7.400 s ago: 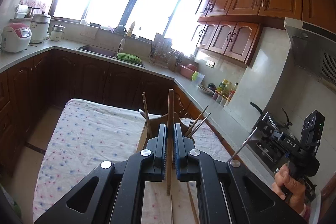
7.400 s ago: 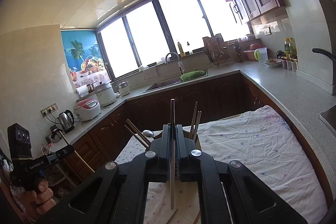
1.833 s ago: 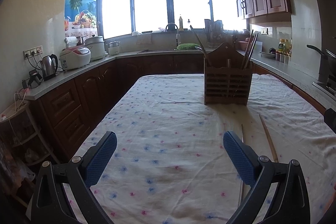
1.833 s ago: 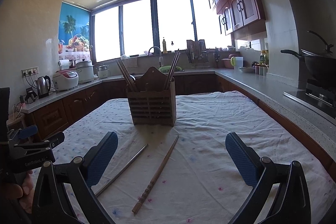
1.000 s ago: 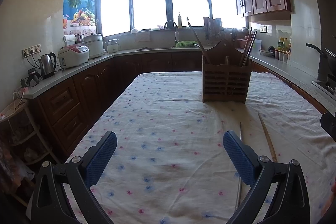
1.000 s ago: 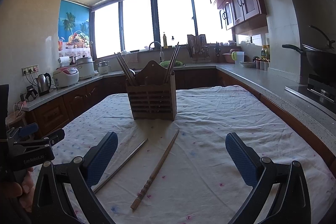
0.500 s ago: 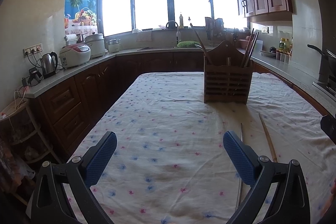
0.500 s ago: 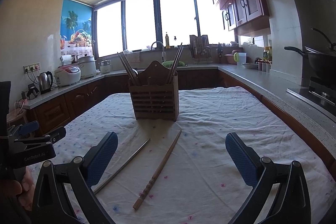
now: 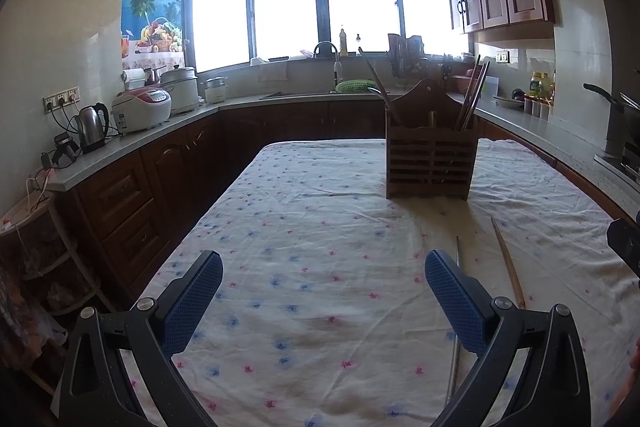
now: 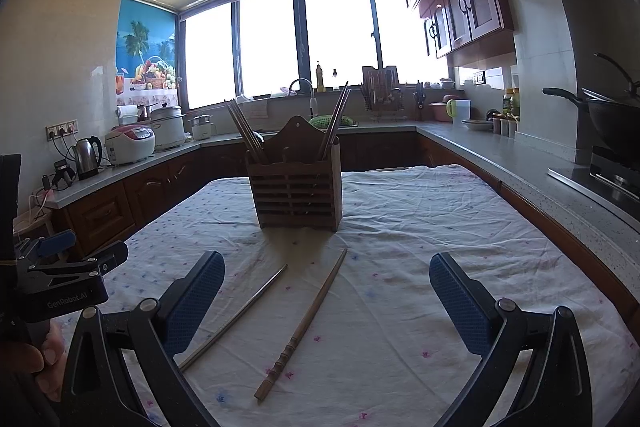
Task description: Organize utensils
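Observation:
A wooden utensil holder (image 10: 298, 183) stands on the flowered tablecloth (image 10: 400, 247), with several chopsticks leaning in its left and right compartments; it also shows in the left wrist view (image 9: 430, 163). A metal chopstick (image 10: 236, 315) and a wooden chopstick (image 10: 304, 323) lie loose on the cloth in front of it, also seen in the left wrist view as the metal chopstick (image 9: 456, 303) and the wooden chopstick (image 9: 507, 261). My right gripper (image 10: 326, 291) is open and empty above them. My left gripper (image 9: 323, 287) is open and empty, left of both chopsticks.
The table's left edge (image 9: 208, 219) drops to the floor beside dark cabinets. Counters run round the room with a kettle (image 9: 93, 127), rice cookers (image 9: 142, 109), a sink (image 9: 328, 75) and a wok (image 10: 612, 119) on the stove at right.
Both grippers were shut on a chopstick each over the holder 7.4 s ago; now both are open and empty, low over the cloth. Over the last second they hardly moved.

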`<state>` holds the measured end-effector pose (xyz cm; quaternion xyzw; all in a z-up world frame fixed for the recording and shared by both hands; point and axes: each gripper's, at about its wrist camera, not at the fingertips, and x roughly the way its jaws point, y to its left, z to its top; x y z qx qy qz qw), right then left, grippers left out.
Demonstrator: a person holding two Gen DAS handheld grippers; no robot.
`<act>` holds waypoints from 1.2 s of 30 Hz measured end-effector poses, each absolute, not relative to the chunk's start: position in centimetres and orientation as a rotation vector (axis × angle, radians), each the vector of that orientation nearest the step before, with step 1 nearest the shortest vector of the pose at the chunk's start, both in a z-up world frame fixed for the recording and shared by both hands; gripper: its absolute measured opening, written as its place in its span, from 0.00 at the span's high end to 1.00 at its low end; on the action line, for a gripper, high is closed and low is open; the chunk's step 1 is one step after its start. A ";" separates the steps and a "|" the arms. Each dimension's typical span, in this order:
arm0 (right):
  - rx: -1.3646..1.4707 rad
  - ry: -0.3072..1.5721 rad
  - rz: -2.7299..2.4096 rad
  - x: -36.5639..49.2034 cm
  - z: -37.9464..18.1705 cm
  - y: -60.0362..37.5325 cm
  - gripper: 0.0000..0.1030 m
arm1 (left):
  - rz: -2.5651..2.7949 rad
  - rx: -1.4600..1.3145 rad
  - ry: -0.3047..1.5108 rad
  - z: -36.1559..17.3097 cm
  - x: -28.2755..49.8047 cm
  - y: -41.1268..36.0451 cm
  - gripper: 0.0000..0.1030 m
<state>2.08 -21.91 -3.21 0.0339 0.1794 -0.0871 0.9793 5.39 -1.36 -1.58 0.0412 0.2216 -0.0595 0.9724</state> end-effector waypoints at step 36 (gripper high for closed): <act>0.072 0.362 -0.174 2.1 -3.2 -21.8 0.00 | -0.116 0.087 0.448 -1.2 5.1 -1.7 0.01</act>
